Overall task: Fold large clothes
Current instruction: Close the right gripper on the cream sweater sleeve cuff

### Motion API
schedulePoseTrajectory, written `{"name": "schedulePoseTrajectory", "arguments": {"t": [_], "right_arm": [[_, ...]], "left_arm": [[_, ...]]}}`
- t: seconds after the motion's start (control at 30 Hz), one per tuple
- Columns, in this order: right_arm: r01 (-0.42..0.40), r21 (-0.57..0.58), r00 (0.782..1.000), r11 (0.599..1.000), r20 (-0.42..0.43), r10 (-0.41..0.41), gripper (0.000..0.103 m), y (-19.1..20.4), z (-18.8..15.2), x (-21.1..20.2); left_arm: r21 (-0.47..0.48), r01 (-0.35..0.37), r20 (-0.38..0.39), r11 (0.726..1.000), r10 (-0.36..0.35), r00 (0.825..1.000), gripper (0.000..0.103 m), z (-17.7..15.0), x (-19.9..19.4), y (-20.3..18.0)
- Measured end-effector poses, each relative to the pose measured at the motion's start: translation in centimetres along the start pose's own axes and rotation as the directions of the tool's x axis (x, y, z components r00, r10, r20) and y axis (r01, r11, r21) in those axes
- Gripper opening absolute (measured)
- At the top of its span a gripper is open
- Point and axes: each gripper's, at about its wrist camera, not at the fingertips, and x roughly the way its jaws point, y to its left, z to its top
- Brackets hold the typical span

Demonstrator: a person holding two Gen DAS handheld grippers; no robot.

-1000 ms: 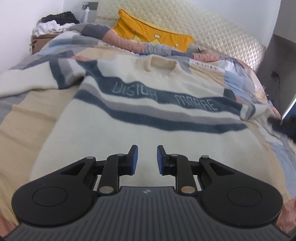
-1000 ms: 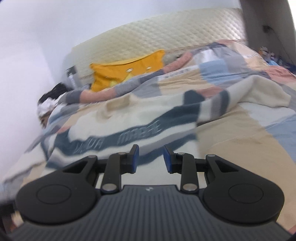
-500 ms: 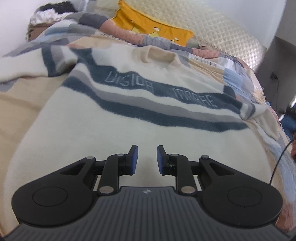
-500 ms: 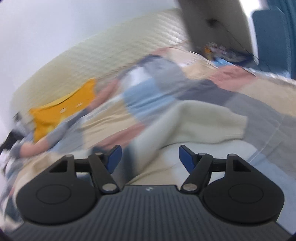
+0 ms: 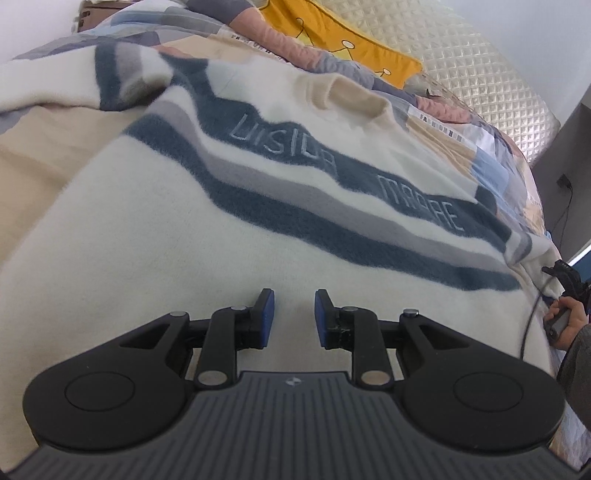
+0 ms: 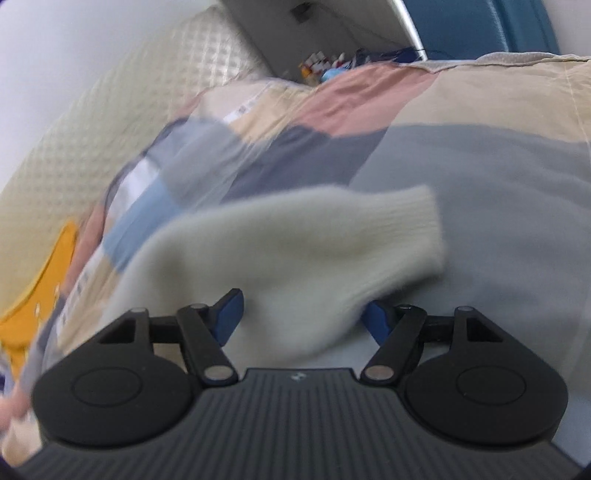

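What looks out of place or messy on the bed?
Nothing looks damaged or spilled. The sweater lies face up on the quilt, sleeves spread; only the neckline is a bit rumpled.

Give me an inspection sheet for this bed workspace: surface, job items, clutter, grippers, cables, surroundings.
Surface: patchwork quilt covering the bed.
Job's things: cream striped sweater lying flat, front up; its sleeve stretches out sideways, cuff on the quilt.
Clutter: yellow cushion near the headboard; cardboard box at the far corner.
Grippers: left gripper open and empty above the sweater's body; right gripper closing, jaws wide either side of the sleeve, not pressing.
Cables: dark cable by the person's hand.
Surroundings: quilted headboard; small items beyond the bed, blurred.
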Motion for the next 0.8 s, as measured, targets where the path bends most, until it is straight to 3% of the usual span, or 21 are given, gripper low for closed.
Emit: {"name": "schedulePoseTrajectory", "arguments": {"t": [0.03,0.1,0.23,0.37,0.53,0.63,0.8], "right_arm": [[0.006,0.021,1.000,1.000,0.019,-0.007,0.062,-0.2,0.4,0.4],[0.048,0.042,0.998,0.998,0.037,-0.050,0.018,-0.3,1.3,0.8],[0.083,0.055,0.992,0.995,0.089,-0.087,0.012,-0.5,3.8,-0.1],[0.058,-0.031,0.989,0.998,0.141,-0.054,0.011,0.0,6.9,-4.1],[0.111,-0.087,0.975,0.990,0.201,-0.091,0.010,-0.4,10.6,-9.9],[0.126,-0.081,0.977,0.989,0.181,-0.110,0.010,-1.7,10.6,-12.1],[0.186,-0.021,0.978,0.982,0.103,-0.183,0.010,-5.4,7.4,-12.2]], "left_arm": [[-0.005,-0.001,0.001,1.000,0.001,1.000,0.028,0.1,0.1,0.0],[-0.012,-0.003,0.000,1.000,0.003,1.000,0.028,0.3,0.3,0.0],[-0.012,-0.010,-0.009,1.000,0.010,1.000,0.028,0.5,0.2,-0.1],[-0.045,0.013,-0.024,0.999,-0.014,1.000,0.028,0.4,-0.6,0.1],[-0.104,0.059,-0.033,0.993,-0.063,0.997,0.028,0.2,-1.8,0.8],[-0.094,0.069,-0.028,0.993,-0.071,0.997,0.028,0.2,-2.5,0.7],[-0.079,0.063,-0.032,0.995,-0.065,0.997,0.028,0.0,-2.8,0.8]]}}
